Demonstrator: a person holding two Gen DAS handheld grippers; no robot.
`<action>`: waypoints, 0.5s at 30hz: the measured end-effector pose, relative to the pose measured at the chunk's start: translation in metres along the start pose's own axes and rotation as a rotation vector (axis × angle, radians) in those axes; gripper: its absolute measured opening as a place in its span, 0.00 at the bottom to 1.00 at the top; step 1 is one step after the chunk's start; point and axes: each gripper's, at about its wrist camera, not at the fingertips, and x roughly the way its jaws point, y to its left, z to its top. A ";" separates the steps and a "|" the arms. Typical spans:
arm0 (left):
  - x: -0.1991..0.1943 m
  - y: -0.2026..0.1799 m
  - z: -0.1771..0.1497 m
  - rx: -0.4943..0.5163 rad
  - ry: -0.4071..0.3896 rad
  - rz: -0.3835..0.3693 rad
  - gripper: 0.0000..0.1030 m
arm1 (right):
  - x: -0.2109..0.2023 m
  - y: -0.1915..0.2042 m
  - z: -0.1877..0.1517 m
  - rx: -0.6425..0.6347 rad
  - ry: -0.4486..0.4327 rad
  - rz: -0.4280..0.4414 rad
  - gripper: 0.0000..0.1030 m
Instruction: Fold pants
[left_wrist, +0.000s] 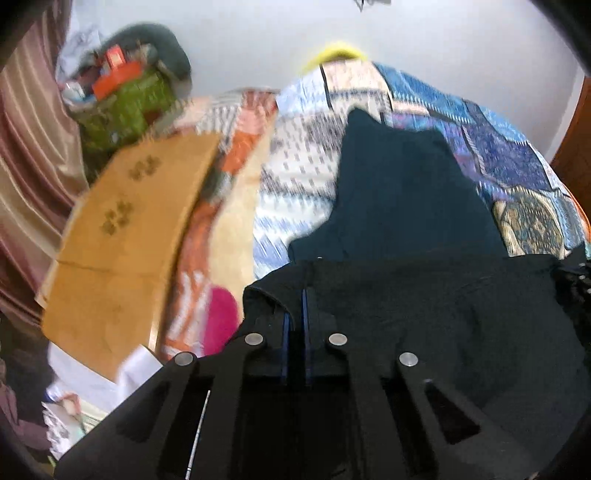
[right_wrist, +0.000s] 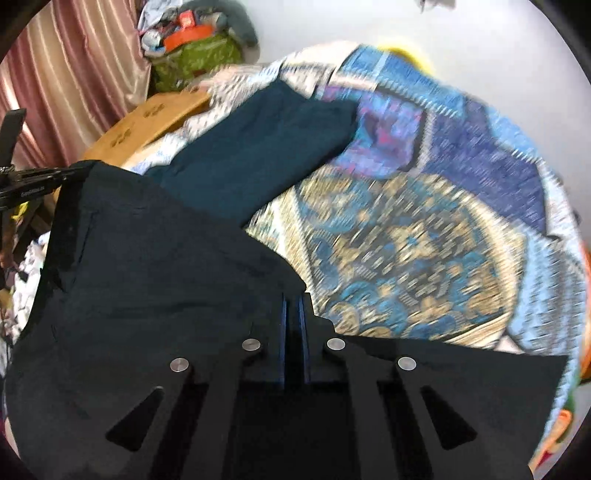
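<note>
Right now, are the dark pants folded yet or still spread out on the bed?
Still spread. The pants run full length over the patterned bedspread, while the left gripper and right gripper pinch the near edge.

Pants: one dark teal pair (left_wrist: 406, 192) (right_wrist: 258, 155), spread on the bed
Grippers: two, the left gripper (left_wrist: 297, 295) and the right gripper (right_wrist: 294, 299), each pinched tight on the pants' near edge
Patterned bedspread: one (left_wrist: 498, 155) (right_wrist: 406, 240)
Cardboard boxes: one, brown (left_wrist: 125, 236) (right_wrist: 147, 122)
Curtains: one, pinkish (left_wrist: 29, 155) (right_wrist: 81, 66)
Green bags: one (left_wrist: 125, 107) (right_wrist: 199, 55), stuffed with clutter too blurred to count
Yellow things behind the bedspread: one (left_wrist: 338, 53), blurred
</note>
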 end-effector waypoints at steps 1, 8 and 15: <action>-0.005 0.002 0.005 -0.010 -0.016 0.003 0.05 | -0.009 -0.001 0.003 0.010 -0.026 -0.007 0.05; -0.042 -0.004 0.011 0.009 -0.116 0.003 0.05 | -0.059 0.011 0.005 -0.027 -0.118 -0.034 0.05; -0.086 -0.007 -0.024 0.058 -0.168 0.026 0.05 | -0.094 0.035 -0.026 -0.046 -0.124 0.007 0.05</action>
